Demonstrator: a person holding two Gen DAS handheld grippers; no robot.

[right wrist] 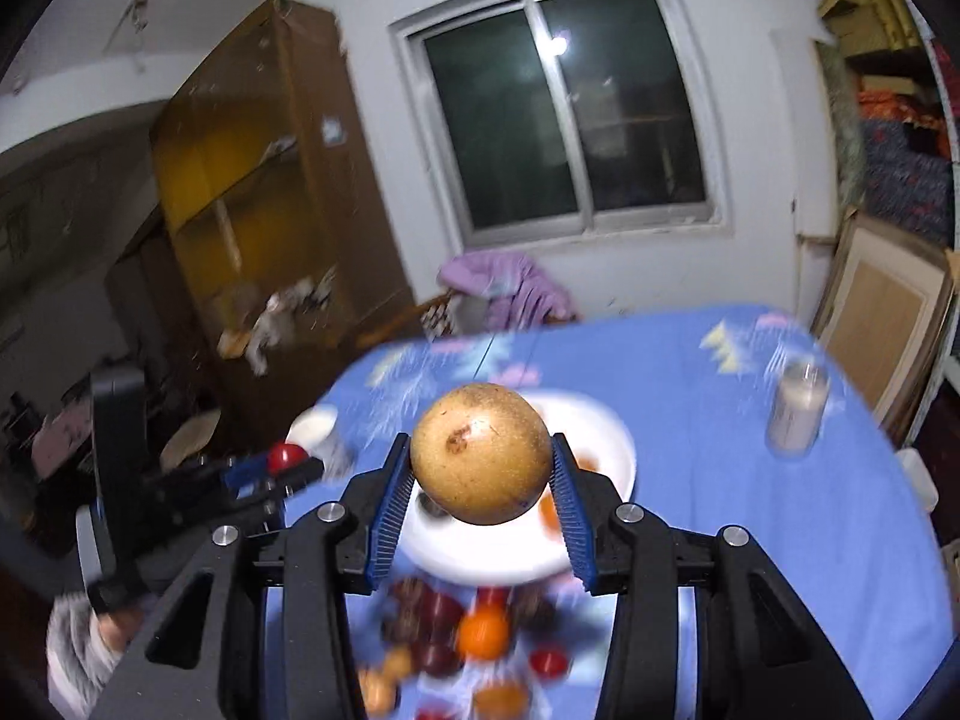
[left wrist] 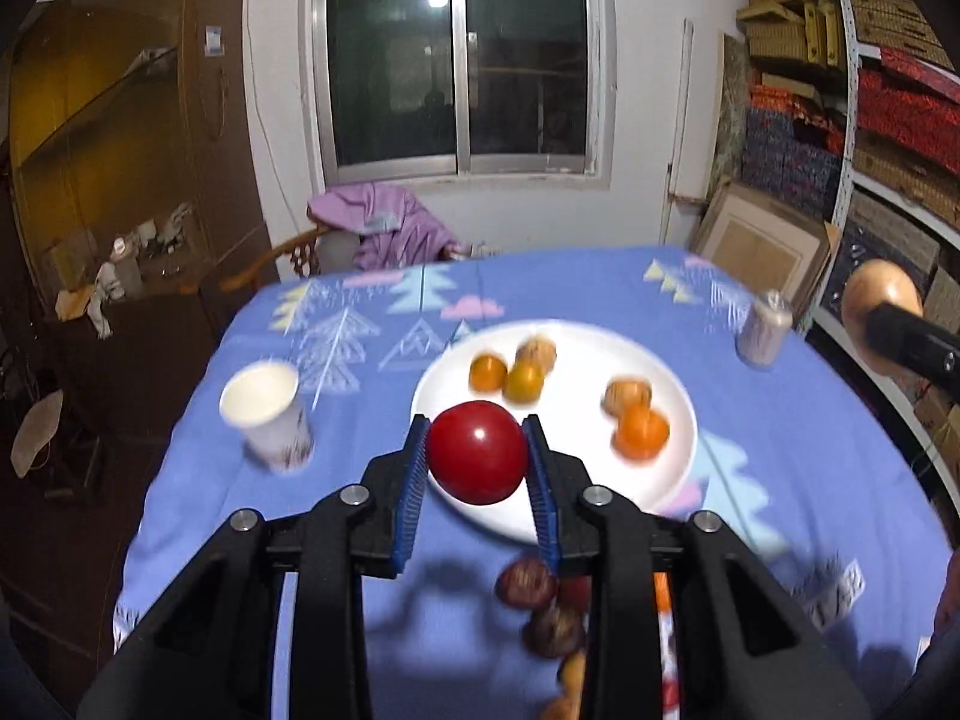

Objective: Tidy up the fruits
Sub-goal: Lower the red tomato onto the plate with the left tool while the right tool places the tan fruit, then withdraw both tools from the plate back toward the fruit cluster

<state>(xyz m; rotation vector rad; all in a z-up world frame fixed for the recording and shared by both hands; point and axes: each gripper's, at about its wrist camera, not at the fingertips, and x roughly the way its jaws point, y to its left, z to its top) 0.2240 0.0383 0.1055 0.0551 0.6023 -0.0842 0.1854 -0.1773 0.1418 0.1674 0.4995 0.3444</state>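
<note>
My left gripper (left wrist: 477, 450) is shut on a red apple (left wrist: 477, 453) and holds it above the near edge of a white plate (left wrist: 576, 408). The plate holds several small orange and brown fruits (left wrist: 639, 432). My right gripper (right wrist: 480, 462) is shut on a brown round pear (right wrist: 480, 453), held above the plate (right wrist: 600, 432). The pear also shows at the right edge of the left wrist view (left wrist: 879, 303). The left gripper with the apple shows at the left of the right wrist view (right wrist: 285, 459). A pile of loose dark red and orange fruits (right wrist: 468, 630) lies on the blue tablecloth in front of the plate.
A white paper cup (left wrist: 267, 414) stands left of the plate. A can (left wrist: 765, 327) stands at the right side of the table. A chair with a purple garment (left wrist: 384, 228) is behind the table. Shelves with boxes (left wrist: 888, 120) line the right wall.
</note>
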